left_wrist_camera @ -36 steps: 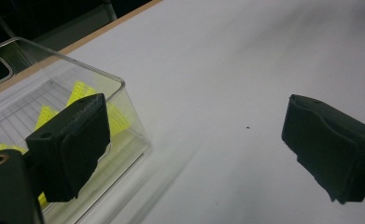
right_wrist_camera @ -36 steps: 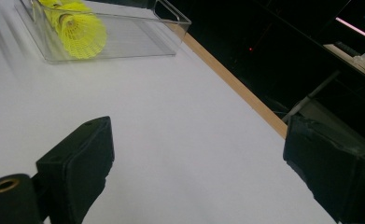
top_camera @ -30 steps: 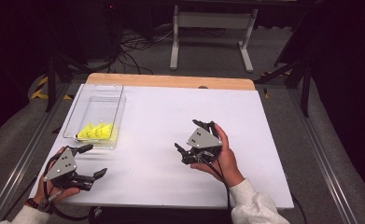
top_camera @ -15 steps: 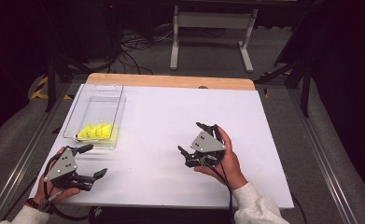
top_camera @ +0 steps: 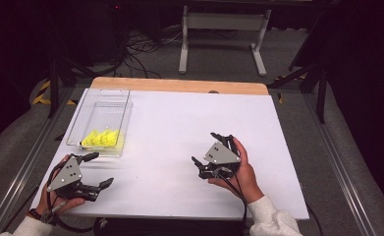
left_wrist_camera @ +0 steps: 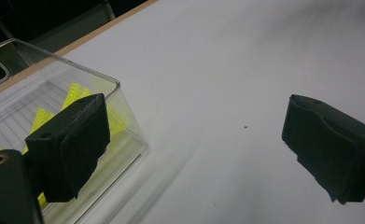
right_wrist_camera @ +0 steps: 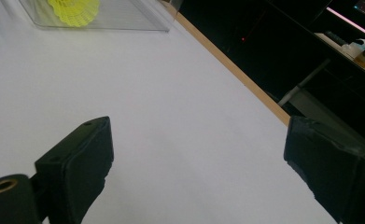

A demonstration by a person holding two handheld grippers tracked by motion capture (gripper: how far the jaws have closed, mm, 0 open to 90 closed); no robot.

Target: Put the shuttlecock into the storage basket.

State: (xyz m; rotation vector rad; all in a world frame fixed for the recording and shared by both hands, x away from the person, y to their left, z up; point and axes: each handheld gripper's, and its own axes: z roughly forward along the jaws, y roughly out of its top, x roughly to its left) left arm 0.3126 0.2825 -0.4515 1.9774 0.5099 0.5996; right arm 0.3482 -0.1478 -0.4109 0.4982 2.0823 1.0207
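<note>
Near edge: left gripper (top_camera: 95, 170) jaws wide, empty, just beside the clear plastic rectangular bin (top_camera: 122, 118) holding the yellow mesh shuttlecock-like pieces (top_camera: 101, 139); right gripper (top_camera: 211, 149) likewise wide and empty, mid white table (top_camera: 179, 123), well apart; risk: a low reach clips the bin wall and shoves it.

obstacle: clear bin (top_camera: 122, 114) far-left | free: bare table (top_camera: 189, 123) centre, right
</note>
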